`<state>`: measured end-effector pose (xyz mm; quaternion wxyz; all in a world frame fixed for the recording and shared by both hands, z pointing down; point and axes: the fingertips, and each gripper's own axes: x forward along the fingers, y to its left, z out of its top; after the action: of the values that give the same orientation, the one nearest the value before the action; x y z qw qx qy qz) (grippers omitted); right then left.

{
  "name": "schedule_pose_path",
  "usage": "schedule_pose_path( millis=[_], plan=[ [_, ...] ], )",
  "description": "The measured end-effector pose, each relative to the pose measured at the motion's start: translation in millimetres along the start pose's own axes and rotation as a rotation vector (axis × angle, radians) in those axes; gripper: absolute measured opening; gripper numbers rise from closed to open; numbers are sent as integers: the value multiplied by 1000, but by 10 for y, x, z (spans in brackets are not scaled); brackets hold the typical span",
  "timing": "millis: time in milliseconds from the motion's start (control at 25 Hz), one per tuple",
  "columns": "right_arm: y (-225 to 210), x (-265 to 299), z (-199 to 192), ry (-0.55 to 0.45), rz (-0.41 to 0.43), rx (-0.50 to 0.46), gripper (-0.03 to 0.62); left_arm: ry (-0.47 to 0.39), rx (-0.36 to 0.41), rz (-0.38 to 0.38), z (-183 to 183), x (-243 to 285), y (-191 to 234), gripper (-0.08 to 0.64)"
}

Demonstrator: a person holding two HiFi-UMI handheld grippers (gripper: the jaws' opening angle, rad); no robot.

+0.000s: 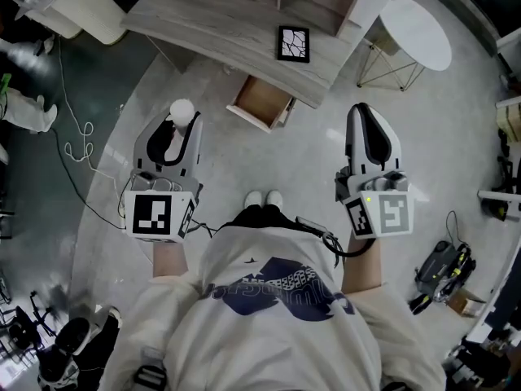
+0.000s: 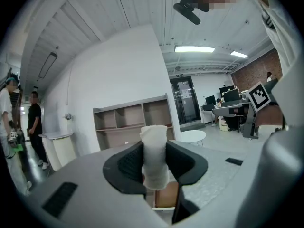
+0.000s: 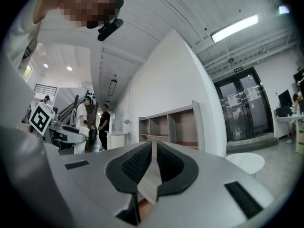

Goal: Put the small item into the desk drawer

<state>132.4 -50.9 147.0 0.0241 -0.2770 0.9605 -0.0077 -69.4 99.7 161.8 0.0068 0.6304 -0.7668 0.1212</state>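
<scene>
Small item: a white roll-shaped piece (image 1: 181, 109), standing upright between the jaws of the left gripper (image 1: 173, 135); its rounded top sticks out above the jaw tips. It is carried in the air over the floor, to the left of the drawer and well apart from it.
Left gripper: clenched on the small item, with the dark pads pressing its two sides in the left gripper view (image 2: 154, 151). The jaws stand wide because the item fills the gap.
Right gripper: (image 1: 369, 127) jaws brought together with nothing between them; in the right gripper view only a thin pale seam shows between the pads. It hangs over the floor, right of the drawer.
Drawer: (image 1: 262, 101) pulled out from the desk's front edge, near the desk's right end, its brown wooden bottom showing. It lies between the two grippers and beyond them.
Desk: (image 1: 212, 15) grey wood-grain top, running across the upper part of the head view.
Marker tile: (image 1: 294, 43) a black-framed square with a white crack pattern, flat on the desk top near the front edge, just above and right of the drawer.
Round table: (image 1: 417, 29) white, on thin wire legs, past the desk's right end.
Cable: (image 1: 76, 133) a white lead looping across the floor on the left.
Shoes: (image 1: 264, 198) the person's white toes, on the floor short of the drawer.
</scene>
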Motion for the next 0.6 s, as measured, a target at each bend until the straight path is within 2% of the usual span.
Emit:
schedule_pose_path(
  millis=[80,240,480,600],
  plan=[
    [-60,5,-73,17,8,6,20,26,26,-4,-61,44,-45,140],
    [-124,7,-192,47,8,14,64,89,125,-27,-208,168,-99,140],
    [-147,41,-330,70,-27,23,64,134,215,-156,-521,466,-137,140],
    [-140,90,-387,78,-65,24,65,154,286,-236,-687,662,-135,140]
  ],
)
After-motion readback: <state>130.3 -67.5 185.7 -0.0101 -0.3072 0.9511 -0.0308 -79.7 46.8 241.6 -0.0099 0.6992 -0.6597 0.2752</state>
